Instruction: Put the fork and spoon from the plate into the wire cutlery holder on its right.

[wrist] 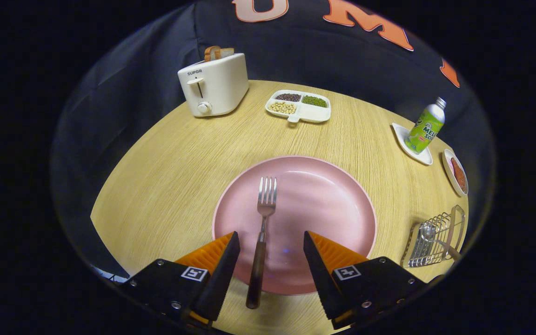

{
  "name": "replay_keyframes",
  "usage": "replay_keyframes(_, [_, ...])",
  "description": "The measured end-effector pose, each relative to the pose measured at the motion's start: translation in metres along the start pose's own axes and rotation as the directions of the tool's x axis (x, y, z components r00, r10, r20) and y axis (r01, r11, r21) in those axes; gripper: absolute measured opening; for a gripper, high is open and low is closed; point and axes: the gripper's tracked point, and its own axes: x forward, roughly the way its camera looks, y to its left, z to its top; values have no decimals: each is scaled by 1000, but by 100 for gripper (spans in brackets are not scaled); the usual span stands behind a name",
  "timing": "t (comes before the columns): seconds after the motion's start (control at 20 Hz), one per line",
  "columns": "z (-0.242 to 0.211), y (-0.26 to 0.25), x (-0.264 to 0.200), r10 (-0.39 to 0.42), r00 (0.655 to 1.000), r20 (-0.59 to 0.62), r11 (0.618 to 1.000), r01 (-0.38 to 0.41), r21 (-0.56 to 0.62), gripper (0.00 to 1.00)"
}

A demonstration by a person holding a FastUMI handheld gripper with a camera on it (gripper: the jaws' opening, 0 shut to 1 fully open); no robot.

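A pink plate [328, 204] lies on the wooden table just ahead of my fingers. A fork [262, 232] with a dark handle rests on its left half, tines pointing away, handle end hanging over the near rim. My gripper [271, 238] is open, and the fork's handle runs between the two fingers without touching either. To the right of the plate stands the wire cutlery holder [435, 238], with a spoon [431, 232] lying in it.
At the back left stands a white toaster [213, 83] with bread in it. A divided dish of beans [298, 106] sits behind the plate. A green bottle [426, 126] on a white saucer and a small dish [456, 173] stand at the right.
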Motion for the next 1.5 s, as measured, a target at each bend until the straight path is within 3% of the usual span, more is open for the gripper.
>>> replay_keyframes(0.1, [0,1,4,0,1000,4,1000,0,5,81])
replay_keyframes(0.2, [-2,-1,8,-14,1000,2,1000,14,10,71])
replay_keyframes(0.35, [-9,3,12,-5,1000,-20,1000,5,13,38])
replay_keyframes(0.55, [-13,2,15,-13,999,-31,1000,13,15,12])
replay_keyframes(0.9, [0,-7,1,23,999,30,996,-26,91,5])
replay_keyframes(1.5, [30,-74,-66,-60,985,163,978,25,208,5])
